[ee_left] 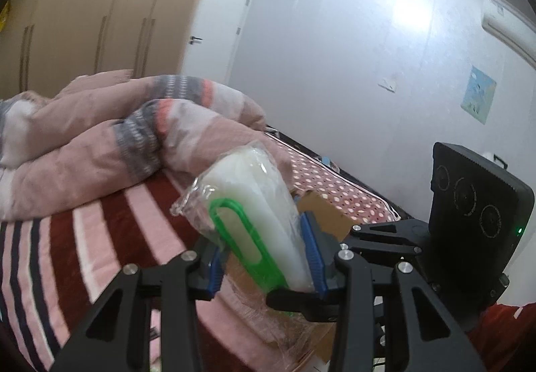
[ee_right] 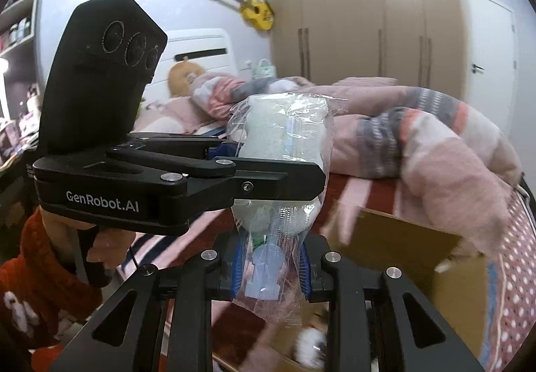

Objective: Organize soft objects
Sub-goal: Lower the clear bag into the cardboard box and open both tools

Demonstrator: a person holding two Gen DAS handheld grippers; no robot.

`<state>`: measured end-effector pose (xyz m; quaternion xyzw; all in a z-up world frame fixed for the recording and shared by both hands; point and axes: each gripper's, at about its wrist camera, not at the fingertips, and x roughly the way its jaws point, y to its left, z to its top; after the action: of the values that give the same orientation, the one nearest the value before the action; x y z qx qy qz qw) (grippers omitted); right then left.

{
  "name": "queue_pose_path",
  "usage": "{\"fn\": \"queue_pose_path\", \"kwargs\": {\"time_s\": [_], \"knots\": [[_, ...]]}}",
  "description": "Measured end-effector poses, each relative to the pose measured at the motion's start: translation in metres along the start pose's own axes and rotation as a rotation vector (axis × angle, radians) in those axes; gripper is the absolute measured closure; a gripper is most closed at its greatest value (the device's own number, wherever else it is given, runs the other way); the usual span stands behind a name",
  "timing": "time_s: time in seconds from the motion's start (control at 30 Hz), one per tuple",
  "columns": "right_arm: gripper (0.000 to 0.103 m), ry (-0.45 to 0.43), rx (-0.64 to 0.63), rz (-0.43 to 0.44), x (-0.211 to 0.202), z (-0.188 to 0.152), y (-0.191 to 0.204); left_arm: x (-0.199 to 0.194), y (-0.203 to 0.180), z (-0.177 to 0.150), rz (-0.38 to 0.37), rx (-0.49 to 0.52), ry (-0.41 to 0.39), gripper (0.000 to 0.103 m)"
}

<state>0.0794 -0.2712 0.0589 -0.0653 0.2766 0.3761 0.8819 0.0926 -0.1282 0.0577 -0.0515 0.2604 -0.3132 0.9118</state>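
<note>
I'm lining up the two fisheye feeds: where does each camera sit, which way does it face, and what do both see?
Left wrist: on the left gripper, facing across the striped bed to the white wall; jaws clamped on the clear plastic-wrapped white and green pack; the right gripper's black camera block shows.
Right wrist: on the right gripper, facing the headboard and beige wardrobe; jaws shut on the pack's lower end; the left gripper, hand and red sleeve show.
Shared: pack, crumpled pink duvet, brown cardboard box, wardrobe.
</note>
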Motion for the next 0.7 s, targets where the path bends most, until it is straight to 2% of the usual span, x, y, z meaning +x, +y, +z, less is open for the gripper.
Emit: {"fn": "queue_pose_path", "kwargs": {"time_s": [0.17, 0.43, 0.53, 0.6, 0.63, 0.7], "knots": [[0.08, 0.009, 0.043, -0.051, -0.017, -0.022, -0.04, 0.049, -0.03, 0.005, -0.021, 0.053, 0.068, 0.064], [0.079, 0.091, 0.053, -0.128, -0.003, -0.064, -0.07, 0.107, -0.048, -0.011, 0.003, 0.103, 0.195, 0.062], [0.078, 0.118, 0.055, -0.147, 0.004, -0.073, -0.073, 0.119, -0.049, -0.016, 0.027, 0.117, 0.23, 0.052], [0.074, 0.138, 0.048, -0.164, 0.006, -0.077, -0.073, 0.123, -0.049, -0.018, 0.054, 0.13, 0.237, 0.036], [0.071, 0.151, 0.046, -0.176, 0.01, -0.079, -0.075, 0.124, -0.048, -0.018, 0.065, 0.134, 0.236, 0.034], [0.056, 0.175, 0.05, -0.19, 0.014, -0.082, -0.076, 0.121, -0.048, -0.018, 0.075, 0.135, 0.227, 0.028]]}}
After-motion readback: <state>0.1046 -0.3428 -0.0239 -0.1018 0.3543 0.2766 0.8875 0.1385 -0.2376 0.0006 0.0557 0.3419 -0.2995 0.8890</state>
